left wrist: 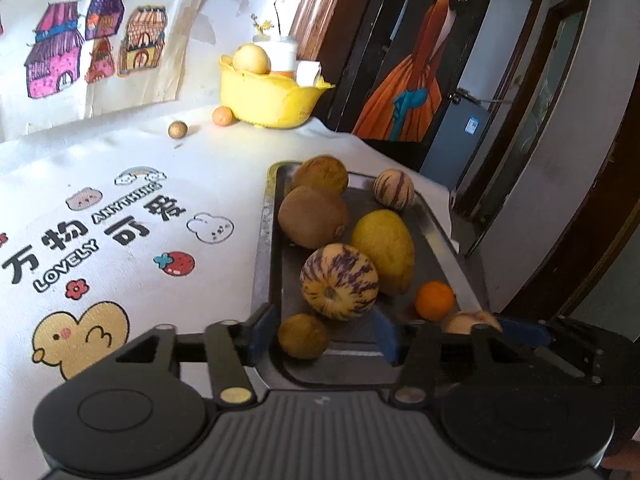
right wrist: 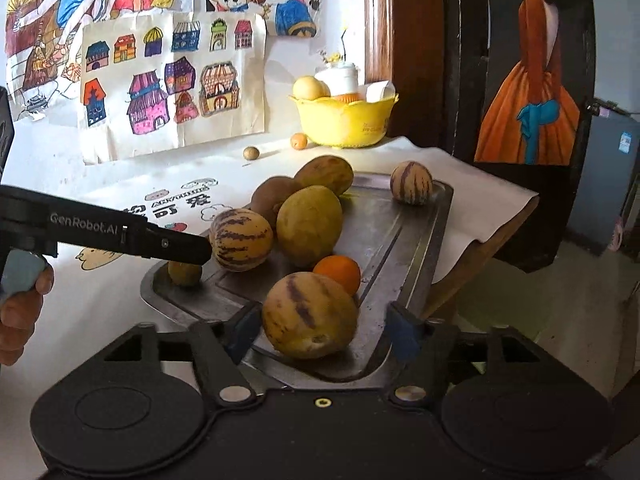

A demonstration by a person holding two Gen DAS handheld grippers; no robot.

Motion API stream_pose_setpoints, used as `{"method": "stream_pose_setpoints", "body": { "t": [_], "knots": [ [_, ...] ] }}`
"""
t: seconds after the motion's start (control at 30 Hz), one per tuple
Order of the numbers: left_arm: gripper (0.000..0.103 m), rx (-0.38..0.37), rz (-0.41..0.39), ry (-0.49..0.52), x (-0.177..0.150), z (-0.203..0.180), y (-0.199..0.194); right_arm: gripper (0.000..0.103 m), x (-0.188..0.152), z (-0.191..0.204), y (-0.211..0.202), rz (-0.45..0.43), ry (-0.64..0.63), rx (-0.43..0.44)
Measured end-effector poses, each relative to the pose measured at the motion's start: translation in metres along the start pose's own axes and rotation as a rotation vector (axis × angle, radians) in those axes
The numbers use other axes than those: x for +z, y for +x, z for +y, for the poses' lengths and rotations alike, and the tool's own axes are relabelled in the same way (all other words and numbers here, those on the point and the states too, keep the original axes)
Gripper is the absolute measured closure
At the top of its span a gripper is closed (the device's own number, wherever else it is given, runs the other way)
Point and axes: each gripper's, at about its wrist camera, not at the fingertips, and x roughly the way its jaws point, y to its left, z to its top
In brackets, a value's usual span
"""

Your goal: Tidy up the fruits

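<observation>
Tray: one grey metal tray (left wrist: pixel 267 216) on a white printed tablecloth (left wrist: pixel 120 168), at the table corner.
Striped fruit: three cream purple-striped melons, all on the tray; near one (right wrist: pixel 310 314), middle one (left wrist: pixel 339 281), far one (left wrist: pixel 393 189).
Brown fruit: two brown kiwis (left wrist: pixel 313 217); one small olive-brown round fruit (left wrist: pixel 303 335) at the near edge.
Yellow fruit: one yellow lemon (left wrist: pixel 384 249).
Orange fruit: one small orange (left wrist: pixel 434 300) on the tray.
Off tray: one small orange (left wrist: pixel 222 115) and one tan ball-shaped fruit (left wrist: pixel 177 129) beside a yellow plastic bowl (left wrist: pixel 268 98).
Left gripper (left wrist: pixel 324 336): released, fingers apart around the small olive-brown fruit, not pressing.
Right gripper (right wrist: pixel 322 328): released, fingers apart, near striped melon between them, resting on the tray.
</observation>
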Motion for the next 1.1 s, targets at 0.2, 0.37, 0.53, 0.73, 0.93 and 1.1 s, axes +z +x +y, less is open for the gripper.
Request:
{"method": "stream_pose_setpoints", "body": {
  "t": [0.2, 0.37, 0.53, 0.73, 0.93, 1.1],
  "knots": [
    [0.021, -0.032, -0.019, -0.034, 0.001, 0.006, -0.02, 0.013, -0.003, 0.004, -0.02, -0.033, 0.045, -0.048],
    [0.004, -0.064, -0.049, -0.078, -0.003, 0.014, -0.042, 0.001, -0.008, 0.012, -0.047, -0.077, 0.19, -0.092],
    [0.001, -0.009, -0.107, -0.092, -0.015, 0.025, -0.071, 0.001, -0.014, 0.036, -0.072, -0.097, 0.199, -0.136],
    [0.0, 0.116, -0.133, 0.001, -0.022, 0.033, -0.095, 0.001, -0.019, 0.072, -0.086, -0.065, 0.123, -0.151],
    [0.0, 0.174, -0.09, -0.033, -0.034, 0.056, -0.103, 0.001, -0.018, 0.101, -0.09, -0.001, 0.062, -0.128],
    [0.0, 0.248, -0.115, -0.08, -0.035, 0.076, -0.122, 0.001, -0.019, 0.119, -0.086, -0.006, 0.064, -0.091]
  ]
}}
